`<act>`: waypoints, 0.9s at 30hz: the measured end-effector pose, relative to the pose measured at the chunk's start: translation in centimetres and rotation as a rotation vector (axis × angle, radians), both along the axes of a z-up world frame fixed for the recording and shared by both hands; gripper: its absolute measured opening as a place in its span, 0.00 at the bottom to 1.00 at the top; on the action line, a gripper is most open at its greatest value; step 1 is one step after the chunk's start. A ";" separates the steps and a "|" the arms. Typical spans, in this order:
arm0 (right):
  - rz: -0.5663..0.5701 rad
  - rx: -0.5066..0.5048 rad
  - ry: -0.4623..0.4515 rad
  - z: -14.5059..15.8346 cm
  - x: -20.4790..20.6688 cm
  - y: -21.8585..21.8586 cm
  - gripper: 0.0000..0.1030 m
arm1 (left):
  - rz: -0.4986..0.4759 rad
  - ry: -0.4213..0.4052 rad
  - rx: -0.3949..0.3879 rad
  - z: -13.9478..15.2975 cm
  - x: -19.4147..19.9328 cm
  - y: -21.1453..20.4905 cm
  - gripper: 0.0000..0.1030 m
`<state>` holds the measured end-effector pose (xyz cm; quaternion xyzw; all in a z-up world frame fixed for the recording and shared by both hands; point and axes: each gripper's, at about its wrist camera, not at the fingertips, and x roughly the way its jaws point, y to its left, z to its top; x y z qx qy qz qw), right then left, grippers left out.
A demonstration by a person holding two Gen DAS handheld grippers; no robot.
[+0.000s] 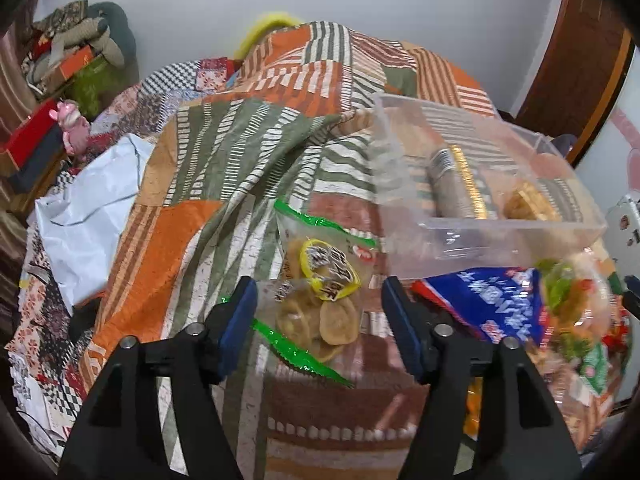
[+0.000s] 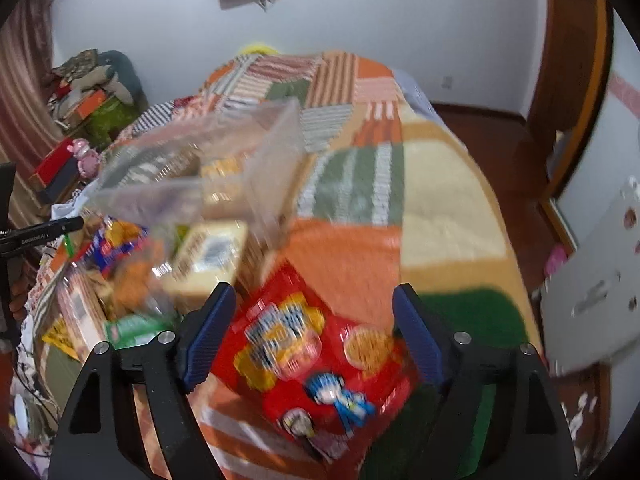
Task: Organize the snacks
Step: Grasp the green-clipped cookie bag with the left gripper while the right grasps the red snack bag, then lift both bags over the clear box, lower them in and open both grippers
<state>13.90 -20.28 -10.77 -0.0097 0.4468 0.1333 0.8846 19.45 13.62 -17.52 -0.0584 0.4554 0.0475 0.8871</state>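
In the left wrist view my left gripper (image 1: 320, 300) is open above a clear snack bag with green edges (image 1: 320, 304) lying on the patchwork bedspread; its pads do not touch the bag. A clear plastic bin (image 1: 480, 184) with a few packets inside sits just beyond to the right. In the blurred right wrist view my right gripper (image 2: 314, 316) is open over a red biscuit bag (image 2: 316, 364), which lies between the blue pads (image 2: 208, 340) untouched. The bin (image 2: 192, 160) stands behind to the left.
A pile of snack packs, with a blue bag (image 1: 496, 304) on top, lies right of the left gripper and left of the right gripper (image 2: 120, 272). A white plastic bag (image 1: 92, 204) lies at the bed's left. Boxes and toys (image 1: 60, 80) crowd the far left corner.
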 end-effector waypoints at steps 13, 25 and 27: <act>-0.031 0.062 0.093 -2.2 -1.9 -1.1 0.95 | 0.042 0.059 0.078 -3.1 2.2 0.8 0.75; 0.035 0.061 0.143 -2.9 -2.2 0.3 1.00 | 0.020 0.037 0.087 -4.0 2.2 0.4 0.44; 0.056 0.040 0.141 -3.1 -2.2 0.5 1.00 | 0.014 0.030 0.087 -3.8 1.8 0.1 0.43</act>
